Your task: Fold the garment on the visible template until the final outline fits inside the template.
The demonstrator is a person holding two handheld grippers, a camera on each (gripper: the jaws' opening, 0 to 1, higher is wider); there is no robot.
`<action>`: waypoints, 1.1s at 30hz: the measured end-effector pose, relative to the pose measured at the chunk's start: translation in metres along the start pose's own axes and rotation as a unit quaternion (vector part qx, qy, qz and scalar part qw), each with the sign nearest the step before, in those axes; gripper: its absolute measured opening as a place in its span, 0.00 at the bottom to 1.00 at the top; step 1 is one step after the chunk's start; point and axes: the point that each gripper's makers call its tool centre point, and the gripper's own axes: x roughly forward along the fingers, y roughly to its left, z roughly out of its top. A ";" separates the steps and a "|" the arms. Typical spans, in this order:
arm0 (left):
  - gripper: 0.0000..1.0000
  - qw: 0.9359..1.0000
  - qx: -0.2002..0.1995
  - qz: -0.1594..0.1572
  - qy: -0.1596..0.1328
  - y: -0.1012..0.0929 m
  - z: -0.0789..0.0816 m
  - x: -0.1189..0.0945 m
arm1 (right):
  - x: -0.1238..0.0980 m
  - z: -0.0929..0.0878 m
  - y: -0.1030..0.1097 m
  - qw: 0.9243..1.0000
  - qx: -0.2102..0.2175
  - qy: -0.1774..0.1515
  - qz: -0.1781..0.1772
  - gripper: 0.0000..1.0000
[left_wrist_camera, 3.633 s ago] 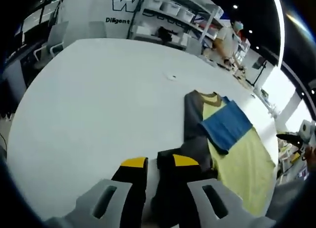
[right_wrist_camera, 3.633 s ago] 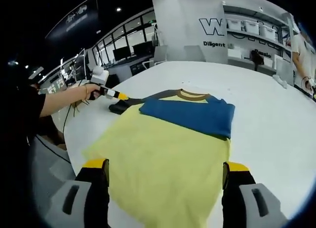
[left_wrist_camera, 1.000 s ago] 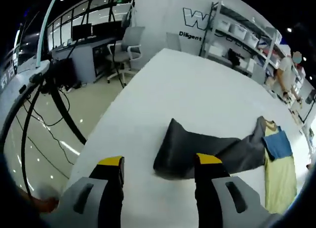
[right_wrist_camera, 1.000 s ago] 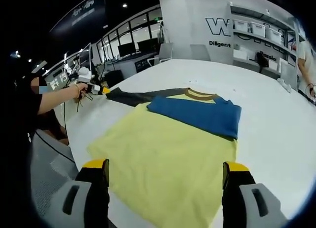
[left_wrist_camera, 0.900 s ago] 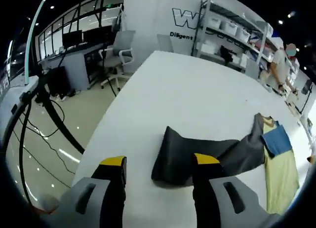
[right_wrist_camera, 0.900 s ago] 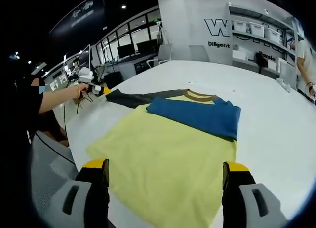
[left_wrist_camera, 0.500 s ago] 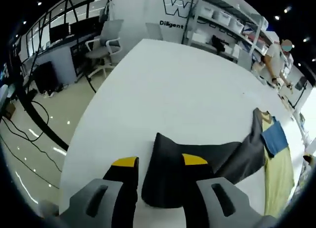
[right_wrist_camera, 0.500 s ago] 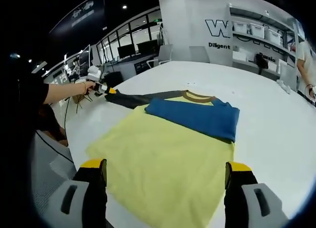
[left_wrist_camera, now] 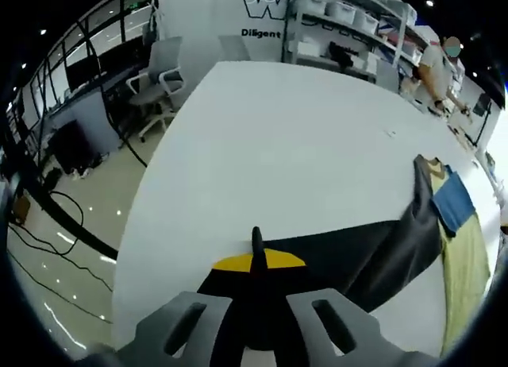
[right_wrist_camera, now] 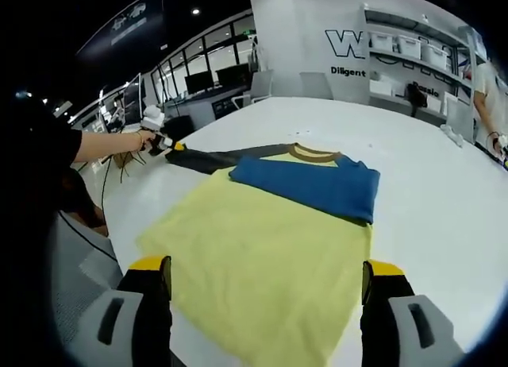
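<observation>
The garment is a T-shirt with a pale yellow body (right_wrist_camera: pixel 262 248), a brown collar (right_wrist_camera: pixel 305 152), a blue sleeve (right_wrist_camera: pixel 305 184) folded across the chest and a dark grey sleeve (right_wrist_camera: pixel 214 156) stretched out to the left. In the left gripper view my left gripper (left_wrist_camera: pixel 252 260) is shut on the grey sleeve (left_wrist_camera: pixel 349 252) at its cuff, with the yellow body (left_wrist_camera: pixel 468 264) far right. In the right gripper view the left gripper (right_wrist_camera: pixel 163 143) sits in a hand at the sleeve's end. My right gripper (right_wrist_camera: pixel 266 283) is open, jaws wide apart over the yellow hem.
The shirt lies on a large white table (left_wrist_camera: pixel 278 137) whose curved edge (left_wrist_camera: pixel 131 248) drops to a shiny floor at the left. Office chairs (left_wrist_camera: pixel 163 69) stand beyond that edge. Shelves and a person (left_wrist_camera: pixel 436 69) are at the far end. A small white scrap (left_wrist_camera: pixel 390 132) lies on the table.
The left gripper's jaws, open around the grey cuff a second ago, have shut on it. The right gripper view has hardly changed.
</observation>
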 end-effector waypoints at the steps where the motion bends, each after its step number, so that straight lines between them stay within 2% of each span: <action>1: 0.02 1.000 -0.001 0.007 -0.002 0.002 0.001 -0.002 | -0.001 -0.001 0.000 1.000 0.001 0.003 -0.002 0.99; 6: 0.02 0.999 0.002 0.031 -0.024 0.012 0.009 -0.014 | -0.005 -0.004 -0.001 1.000 0.001 0.004 -0.003 0.99; 9: 0.02 0.998 -0.017 0.050 -0.035 0.019 0.011 -0.023 | -0.006 -0.005 -0.001 1.000 0.000 0.006 -0.004 0.98; 10: 0.02 0.998 -0.019 0.044 -0.038 0.023 0.013 -0.017 | -0.006 -0.006 -0.001 1.000 -0.001 0.008 -0.005 0.98; 13: 0.02 0.998 -0.014 0.051 -0.028 0.030 0.008 -0.008 | -0.007 -0.008 -0.001 1.000 0.000 0.011 -0.006 0.98; 16: 0.02 0.999 -0.005 0.051 -0.004 0.036 -0.003 0.006 | -0.007 -0.008 -0.002 1.000 -0.002 0.012 -0.006 0.98; 20: 0.02 0.998 -0.031 0.059 0.012 0.042 -0.015 0.012 | -0.008 -0.007 -0.002 1.000 -0.001 0.011 -0.008 0.98; 22: 0.02 0.997 -0.040 0.064 0.014 0.038 -0.020 0.005 | -0.009 -0.008 -0.003 1.000 -0.002 0.012 -0.010 0.98; 25: 0.02 0.998 -0.034 0.060 0.013 0.037 -0.019 0.005 | -0.009 -0.008 -0.004 1.000 0.000 0.011 -0.012 0.98; 31: 0.02 0.997 -0.048 0.056 0.013 0.037 -0.018 0.003 | -0.007 -0.007 -0.002 1.000 -0.001 0.009 -0.010 0.98; 33: 0.02 0.997 -0.040 0.059 -0.006 0.038 -0.009 0.001 | -0.007 -0.007 -0.001 1.000 -0.003 0.010 -0.008 0.98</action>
